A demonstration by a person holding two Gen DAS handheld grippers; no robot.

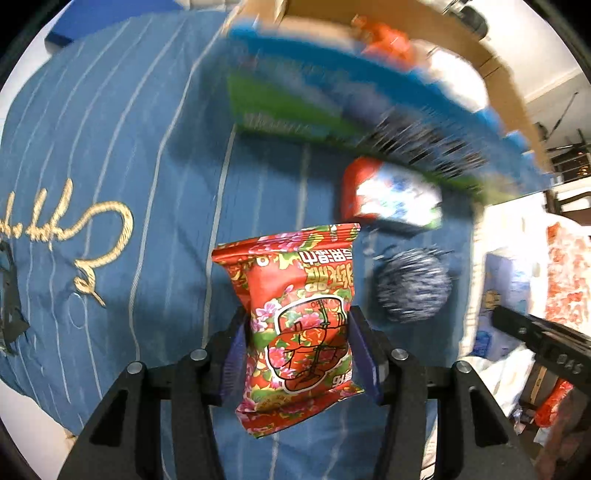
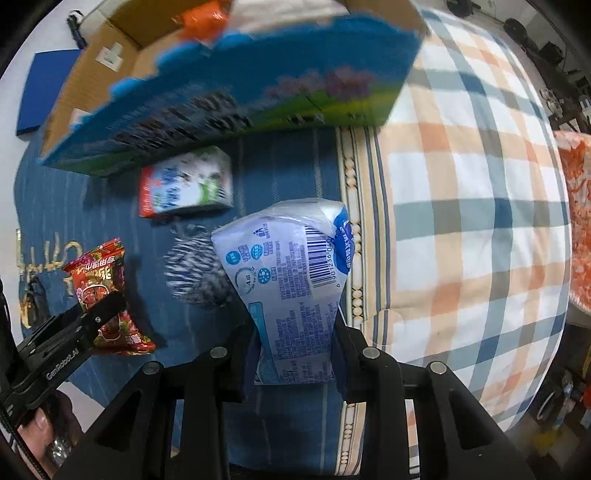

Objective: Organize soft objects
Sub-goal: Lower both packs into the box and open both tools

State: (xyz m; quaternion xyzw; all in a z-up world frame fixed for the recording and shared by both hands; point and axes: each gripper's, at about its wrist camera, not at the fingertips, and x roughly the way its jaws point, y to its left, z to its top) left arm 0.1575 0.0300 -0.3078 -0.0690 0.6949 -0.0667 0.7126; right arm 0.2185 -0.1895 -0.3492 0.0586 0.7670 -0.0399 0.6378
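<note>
Because the left gripper [image 1: 299, 332] pinches a puffy red snack packet [image 1: 299, 317] and the right gripper [image 2: 295, 332] squeezes a tissue pack [image 2: 291, 280], either slick wrapper could slide free over the blue quilt [image 1: 110, 147].

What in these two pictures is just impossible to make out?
- Big blue-green box: its printing is motion-blurred in both wrist views.
- Box contents: hidden behind its wall; only an orange wrapper peeks out.
- Small red carton: label blurred, top overlapped by the box in the left view.
- Speckled fuzzy ball: partly hidden behind the tissue pack in the right view.
</note>
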